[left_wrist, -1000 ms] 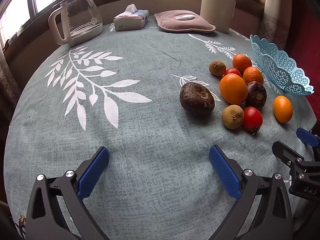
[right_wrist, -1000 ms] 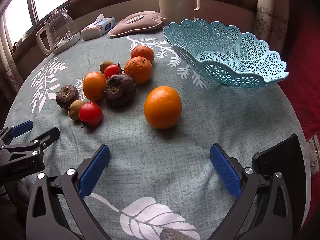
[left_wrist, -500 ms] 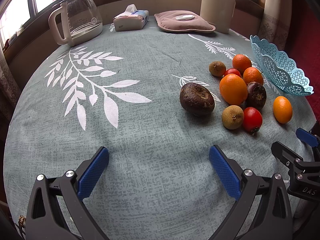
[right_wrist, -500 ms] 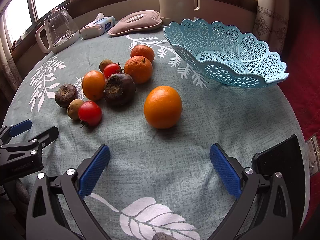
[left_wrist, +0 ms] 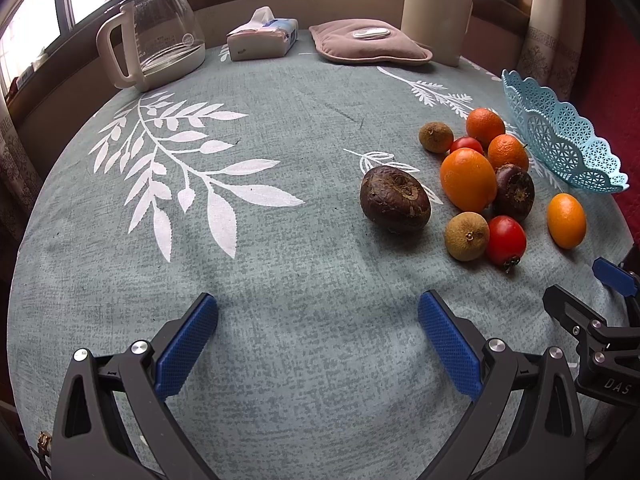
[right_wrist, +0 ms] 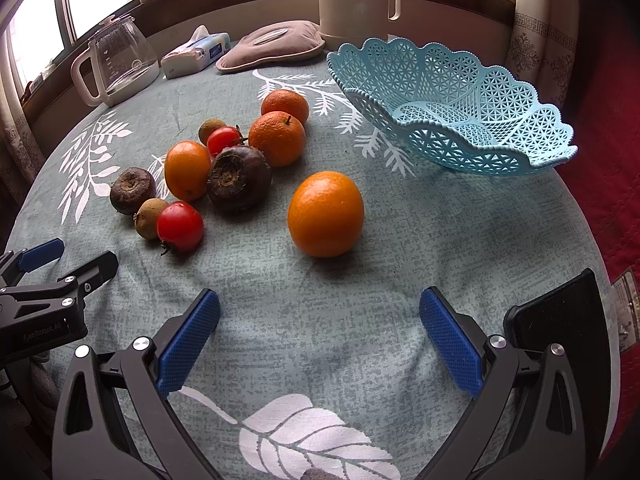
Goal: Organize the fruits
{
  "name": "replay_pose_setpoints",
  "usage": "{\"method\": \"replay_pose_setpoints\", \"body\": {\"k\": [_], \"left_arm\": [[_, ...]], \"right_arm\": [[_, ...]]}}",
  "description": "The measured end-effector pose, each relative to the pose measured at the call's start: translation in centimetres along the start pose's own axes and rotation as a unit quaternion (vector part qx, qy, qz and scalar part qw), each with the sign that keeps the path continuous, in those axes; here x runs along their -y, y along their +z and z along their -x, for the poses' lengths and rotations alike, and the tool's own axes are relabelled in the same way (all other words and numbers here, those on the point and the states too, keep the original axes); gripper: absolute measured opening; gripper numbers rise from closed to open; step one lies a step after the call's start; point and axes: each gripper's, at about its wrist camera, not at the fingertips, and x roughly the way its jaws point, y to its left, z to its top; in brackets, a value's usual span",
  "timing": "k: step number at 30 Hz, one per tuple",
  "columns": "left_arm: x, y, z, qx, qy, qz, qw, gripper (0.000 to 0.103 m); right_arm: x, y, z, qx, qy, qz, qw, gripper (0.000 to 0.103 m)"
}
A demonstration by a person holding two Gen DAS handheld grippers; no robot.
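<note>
round table (left_wrist: 280, 264) by windows, fruit near right edge, both grippers (left_wrist: 318, 334) (right_wrist: 320, 330) spread wide and empty, basket (right_wrist: 452, 108) interior visible only from right wrist

The left gripper (left_wrist: 318, 332), jaws spread wide, hangs over a grey-green leaf-printed tablecloth (left_wrist: 280, 264). Ahead lies a dark brown wrinkled fruit (left_wrist: 395, 199), beside a cluster of oranges and red fruits near a pale blue lattice plastic basket (left_wrist: 560, 144)
</note>
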Motion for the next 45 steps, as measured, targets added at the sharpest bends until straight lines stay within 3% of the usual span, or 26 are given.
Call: {"method": "replay_pose_setpoints", "body": {"k": [45], "left_arm": [[-0.25, 0.25, 0.51, 0.009, -0.014, 0.01, 0.9998, 0.098]], "right_arm": [[0.05, -0.02, 0.66, 0.004, 0.005, 0.001, 1.0, 0.101]]}}
